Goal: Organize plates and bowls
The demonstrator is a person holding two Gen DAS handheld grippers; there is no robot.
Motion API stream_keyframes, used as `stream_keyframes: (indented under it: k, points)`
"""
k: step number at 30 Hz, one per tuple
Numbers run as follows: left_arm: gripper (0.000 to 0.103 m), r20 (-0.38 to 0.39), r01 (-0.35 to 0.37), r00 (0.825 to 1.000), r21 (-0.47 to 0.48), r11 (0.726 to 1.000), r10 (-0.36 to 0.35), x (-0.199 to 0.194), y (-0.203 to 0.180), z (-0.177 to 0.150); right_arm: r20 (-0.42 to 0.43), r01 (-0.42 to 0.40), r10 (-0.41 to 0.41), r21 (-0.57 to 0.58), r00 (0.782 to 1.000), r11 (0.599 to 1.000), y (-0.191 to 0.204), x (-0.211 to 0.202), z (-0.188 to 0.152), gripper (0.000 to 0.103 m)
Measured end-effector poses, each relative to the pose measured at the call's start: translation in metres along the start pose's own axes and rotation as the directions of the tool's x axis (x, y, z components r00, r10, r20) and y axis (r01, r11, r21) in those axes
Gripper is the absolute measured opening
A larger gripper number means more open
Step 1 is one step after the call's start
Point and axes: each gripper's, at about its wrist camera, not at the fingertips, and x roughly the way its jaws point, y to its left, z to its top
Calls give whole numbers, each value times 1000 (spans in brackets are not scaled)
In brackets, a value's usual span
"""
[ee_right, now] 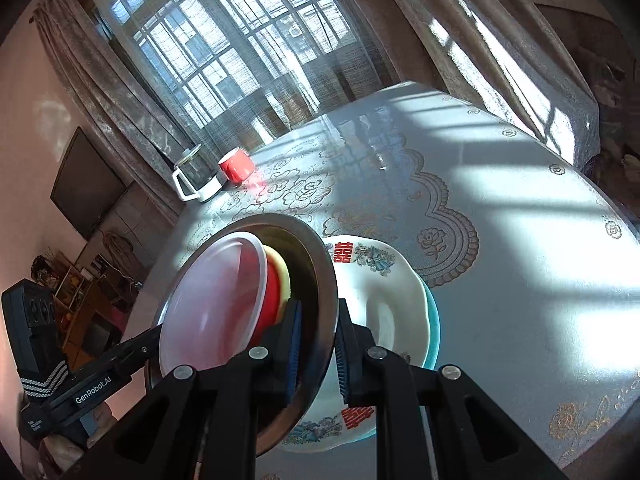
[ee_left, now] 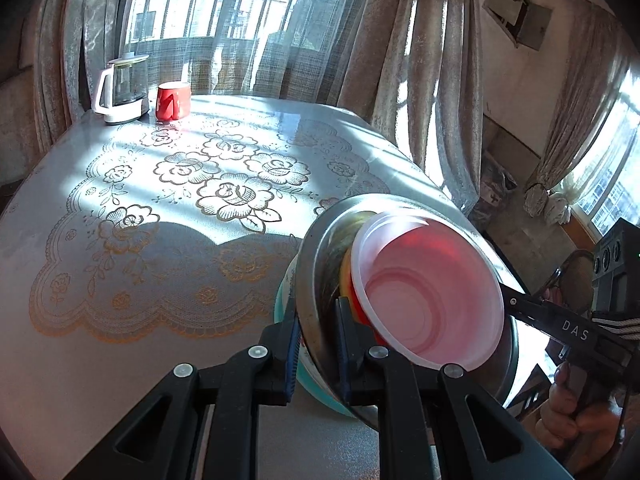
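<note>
- The left gripper has its fingers clenched on the near-left rim of the steel bowl. The right gripper pinches the opposite rim the same way. Two grips on opposite edges look meant to keep the wide, slippery bowl steady.
- Nested inside the steel bowl are a translucent white bowl, then a red bowl and a yellow bowl, so one lift carries the whole stack.
- The stack sits just over the patterned plate, which rests on a teal plate at the near edge of the counter. I cannot tell whether steel touches plate.
- Probably bowls go on plates to form one pile.
- The kettle and red cup stand far left, well apart.
</note>
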Motion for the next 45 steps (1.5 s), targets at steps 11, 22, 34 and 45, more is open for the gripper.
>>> stream_keyframes:
  k: [11,22,34,45]
  points:
    - [15,-45,0,999,9,1000,0,30,-5,-1,-25,41,-40,42,999,998,-22,15,-3,17]
    - [17,-68,-9,998,5,1000,10,46,-5,-4,-27,70,-69,29,997,997,-28,27,-3,17]
    - [18,-53,-35,998,22,999,36,49,-7,-4,-35,86,-85,29,996,996,-31,37,-5,14]
    - [19,-58,-31,998,8,999,31,48,-7,-6,-34,55,-52,82,998,995,-38,26,-8,19]
